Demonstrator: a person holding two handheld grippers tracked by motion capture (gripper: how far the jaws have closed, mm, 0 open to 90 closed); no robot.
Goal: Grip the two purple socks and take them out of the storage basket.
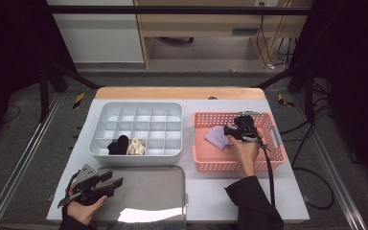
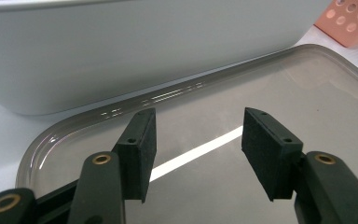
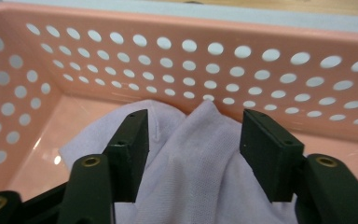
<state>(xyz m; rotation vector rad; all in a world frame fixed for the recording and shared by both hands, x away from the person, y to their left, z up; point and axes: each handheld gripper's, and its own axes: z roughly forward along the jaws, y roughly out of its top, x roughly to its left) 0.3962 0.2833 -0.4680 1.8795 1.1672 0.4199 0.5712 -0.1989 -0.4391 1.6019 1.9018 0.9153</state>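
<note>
The right gripper (image 3: 193, 156) has its jaws apart with a raised fold of the lilac cloth (image 3: 191, 172) between them; the pads stand either side of the ridge and do not seem to press on it yet. The cloth lies bunched on the floor of the pink basket (image 3: 270, 60), whose perforated wall rises just beyond the jaws. From above, the right gripper (image 1: 233, 132) is down inside the basket (image 1: 206, 163), with the cloth (image 1: 216, 137) at its tips. The left gripper (image 2: 196, 151) also has its jaws apart, with nothing between them, low over the grey tray (image 2: 307, 93); the white organiser (image 2: 144, 42) stands just beyond. From above, two of the organiser's (image 1: 136, 155) near cells hold a black bundle (image 1: 119, 145) and a cream one (image 1: 136, 146). The likely trouble is a thin grip: if the jaws close on just the crest of the fold, the cloth could slide out on the lift, or trail and snag on the basket rim. Closing too low could jam the pads against the basket floor.
</note>
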